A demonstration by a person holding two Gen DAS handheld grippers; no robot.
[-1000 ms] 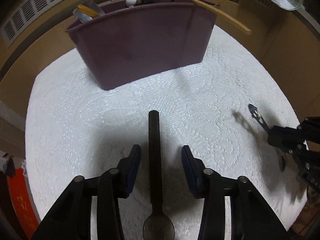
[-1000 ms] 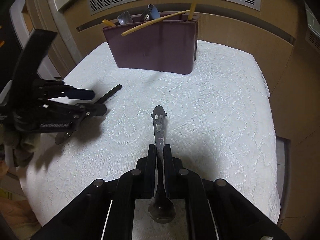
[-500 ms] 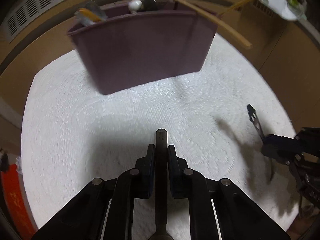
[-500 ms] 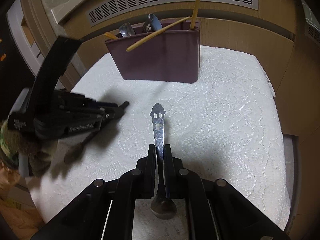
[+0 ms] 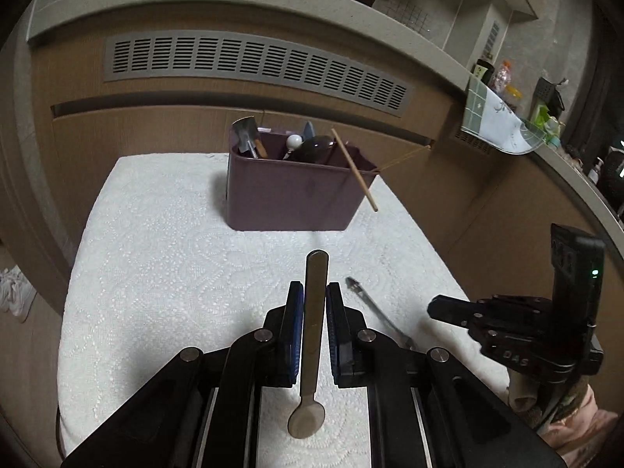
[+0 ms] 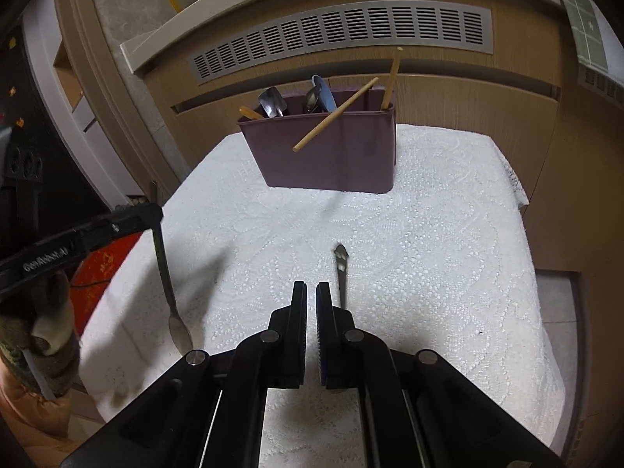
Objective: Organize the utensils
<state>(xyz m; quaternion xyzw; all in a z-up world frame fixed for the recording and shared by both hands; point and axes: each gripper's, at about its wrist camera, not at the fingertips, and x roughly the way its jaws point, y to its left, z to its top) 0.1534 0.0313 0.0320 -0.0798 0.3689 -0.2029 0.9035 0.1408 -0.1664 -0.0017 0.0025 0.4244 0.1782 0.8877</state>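
The left hand-held gripper (image 5: pixel 315 304) pinches a dark spoon (image 5: pixel 312 335), handle pointing ahead at the bin (image 5: pixel 288 195), bowl hanging back. The right hand-held gripper (image 6: pixel 311 304) is nearly closed and holds nothing. A metal spoon (image 6: pixel 341 273) lies flat on the bench (image 6: pixel 429 253) beside it, handle toward the bin

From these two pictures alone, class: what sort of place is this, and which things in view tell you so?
Most likely a home kitchen or dining corner. A maroon utensil caddy holding spoons and chopsticks stands on a white lace tablecloth, and a counter ledge beyond carries bottles and a cloth.
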